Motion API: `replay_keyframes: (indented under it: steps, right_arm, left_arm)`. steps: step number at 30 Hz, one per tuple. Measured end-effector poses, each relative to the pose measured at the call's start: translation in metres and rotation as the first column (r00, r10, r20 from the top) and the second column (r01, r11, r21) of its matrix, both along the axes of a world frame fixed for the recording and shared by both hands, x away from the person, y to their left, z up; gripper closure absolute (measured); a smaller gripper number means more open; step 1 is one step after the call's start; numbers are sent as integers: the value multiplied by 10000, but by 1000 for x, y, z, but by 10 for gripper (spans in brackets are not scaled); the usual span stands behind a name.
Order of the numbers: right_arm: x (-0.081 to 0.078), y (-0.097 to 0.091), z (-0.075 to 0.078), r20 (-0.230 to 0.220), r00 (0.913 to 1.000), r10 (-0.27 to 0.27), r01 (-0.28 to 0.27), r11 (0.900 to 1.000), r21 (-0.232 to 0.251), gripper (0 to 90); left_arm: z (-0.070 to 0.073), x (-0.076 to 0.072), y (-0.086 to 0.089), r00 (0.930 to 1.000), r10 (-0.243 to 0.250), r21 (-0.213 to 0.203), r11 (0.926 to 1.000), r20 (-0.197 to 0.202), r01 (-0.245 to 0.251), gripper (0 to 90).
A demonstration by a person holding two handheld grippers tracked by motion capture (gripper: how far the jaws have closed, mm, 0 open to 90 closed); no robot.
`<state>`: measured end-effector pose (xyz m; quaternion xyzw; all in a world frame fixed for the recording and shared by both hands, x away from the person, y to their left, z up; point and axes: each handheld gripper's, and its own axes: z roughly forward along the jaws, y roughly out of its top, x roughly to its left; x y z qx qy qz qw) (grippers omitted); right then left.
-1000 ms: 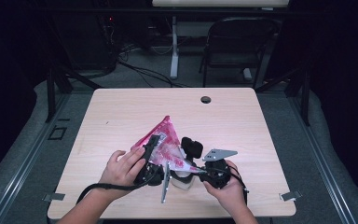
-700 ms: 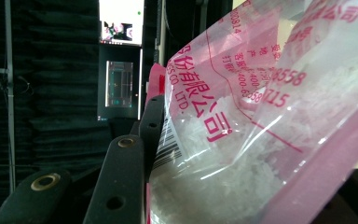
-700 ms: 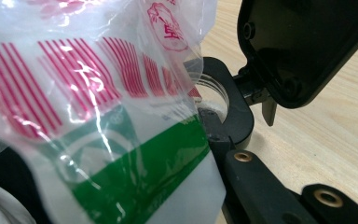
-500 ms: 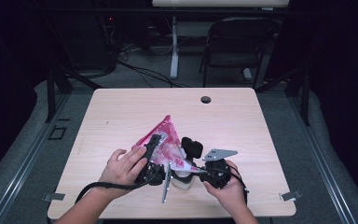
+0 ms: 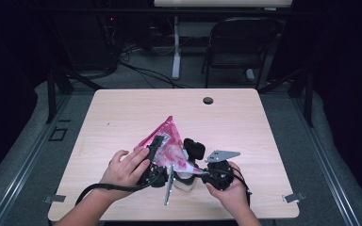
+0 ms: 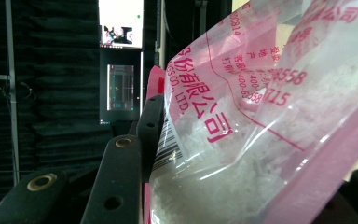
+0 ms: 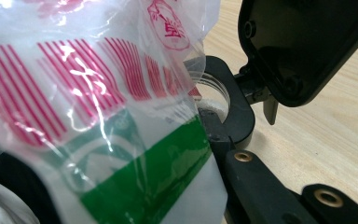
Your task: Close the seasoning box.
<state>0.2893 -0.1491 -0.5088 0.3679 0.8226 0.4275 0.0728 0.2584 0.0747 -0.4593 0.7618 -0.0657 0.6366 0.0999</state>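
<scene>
To the left, clamped between the jaws of the left gripper (image 5: 158,149): a clear plastic bag printed in pink (image 5: 169,141), part-filled with white granules; tilted up over the pale wooden table (image 5: 122,113), with its lower end hanging just beyond the jaw tips toward the other gripper; pressed flat against one jaw in the left gripper view. Risks slipping here: slick film, loose weight inside, and a pinch on film rather than on anything firm; with a slackened squeeze, likely slides down and dumps granules beside the mouth.

Between the two grippers, just ahead of the right gripper's tips: a small white jar with a black collar (image 5: 183,182), with its black flip lid (image 5: 194,148) standing open above.

To the right: the right gripper (image 5: 199,175), pressed together as far as it goes and seemingly pinching that jar at the collar; hard to confirm the contact with bag film draped across the right gripper view. Could tip the jar if twisted while the bag leans on the rim; could knock the lid shut with the bag's edge and block the pour; could scatter granules across the wood if poured off-centre over the narrow mouth.
</scene>
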Motion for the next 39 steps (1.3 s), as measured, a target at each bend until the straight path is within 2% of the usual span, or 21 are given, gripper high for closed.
replay_keyframes:
  steps: [21, 33, 34, 35, 38, 39]
  right_arm:
    - [0, 0, 0, 3, 10000, -30, 30, 10000, 29, 900]
    - [1, 0, 0, -4, 10000, -32, 32, 10000, 32, 900]
    - [1, 0, 0, -6, 10000, -28, 28, 10000, 25, 900]
    - [1, 0, 0, -2, 10000, -33, 33, 10000, 35, 900]
    - [1, 0, 0, -4, 10000, -34, 34, 10000, 27, 900]
    - [1, 0, 0, -3, 10000, -33, 33, 10000, 37, 900]
  left_arm:
    - [0, 0, 0, 9999, -22, 44, 10000, 126, 22, 638]
    - [0, -1, -1, 9999, -18, 65, 10000, 103, 17, 638]
    - [1, -2, -1, 9999, 103, 122, 9999, 37, -104, 638]
    - [0, -1, 0, 9999, -27, 41, 10000, 107, 26, 638]
    - [1, -1, -1, 10000, 79, 134, 9999, 33, -79, 638]
    - [1, -1, -1, 10000, -20, 86, 10000, 98, 19, 638]
